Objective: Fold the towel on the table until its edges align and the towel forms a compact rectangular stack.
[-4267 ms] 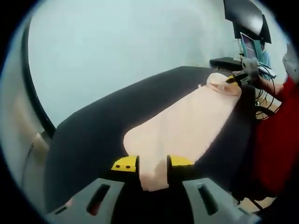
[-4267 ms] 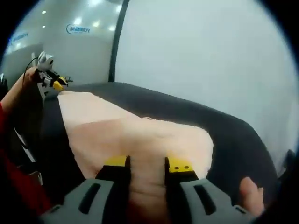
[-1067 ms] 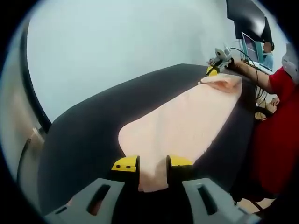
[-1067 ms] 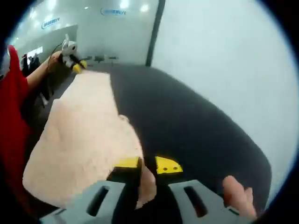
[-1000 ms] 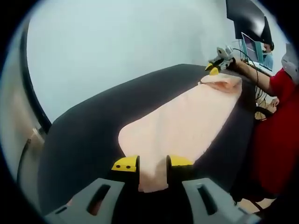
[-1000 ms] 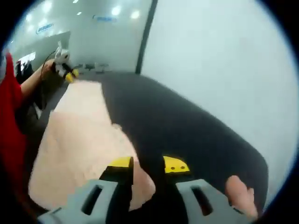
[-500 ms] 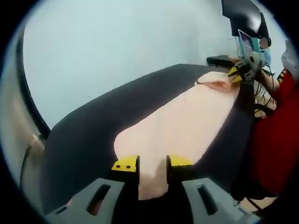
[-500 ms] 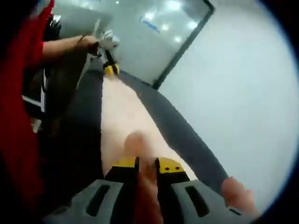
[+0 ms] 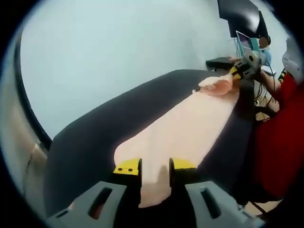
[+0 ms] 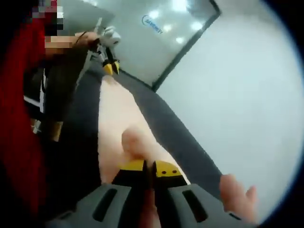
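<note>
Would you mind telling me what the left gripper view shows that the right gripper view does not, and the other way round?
The left gripper view takes in a dark monitor behind the person, the towel lying long and flat, and the right tongs lifting its crumpled far corner. The right gripper view adds a glass wall with a blue logo, ceiling lights, and a bare fingertip beside its own tongs. Both share the pink towel, the black table, the person's red sleeve, and the left tongs shut on the towel.
</note>
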The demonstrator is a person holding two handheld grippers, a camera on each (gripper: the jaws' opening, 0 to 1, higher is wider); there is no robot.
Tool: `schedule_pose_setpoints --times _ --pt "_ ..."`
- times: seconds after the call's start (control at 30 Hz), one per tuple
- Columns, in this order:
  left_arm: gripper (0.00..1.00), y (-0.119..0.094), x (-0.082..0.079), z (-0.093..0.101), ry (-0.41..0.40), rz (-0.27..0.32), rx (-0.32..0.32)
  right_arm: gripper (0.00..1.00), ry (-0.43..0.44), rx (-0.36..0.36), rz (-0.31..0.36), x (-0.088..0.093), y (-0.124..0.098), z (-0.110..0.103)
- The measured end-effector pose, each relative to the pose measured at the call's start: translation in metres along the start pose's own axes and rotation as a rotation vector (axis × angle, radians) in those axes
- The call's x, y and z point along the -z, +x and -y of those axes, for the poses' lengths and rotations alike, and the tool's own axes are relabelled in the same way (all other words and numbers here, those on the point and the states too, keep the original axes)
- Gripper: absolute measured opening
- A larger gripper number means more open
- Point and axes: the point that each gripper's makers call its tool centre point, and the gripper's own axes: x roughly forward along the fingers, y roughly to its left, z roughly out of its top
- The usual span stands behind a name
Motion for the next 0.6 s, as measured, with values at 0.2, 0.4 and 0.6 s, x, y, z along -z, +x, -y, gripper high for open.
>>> schedule_pose_setpoints --times 0.2,0.4,0.6 --pt "0.19 0.005 0.004 0.000 -0.010 -0.007 0.001 0.05 -0.034 -0.066 -0.118 0.041 0.015 -0.027" --pt "0.20 0.005 0.006 0.001 -0.006 -0.015 0.008 0.21 0.054 -0.206 -0.080 0.040 0.017 -0.045" --pt "0.19 0.004 0.007 -0.001 -0.018 -0.010 0.002 0.16 0.439 -0.193 0.184 -0.015 0.018 0.013"
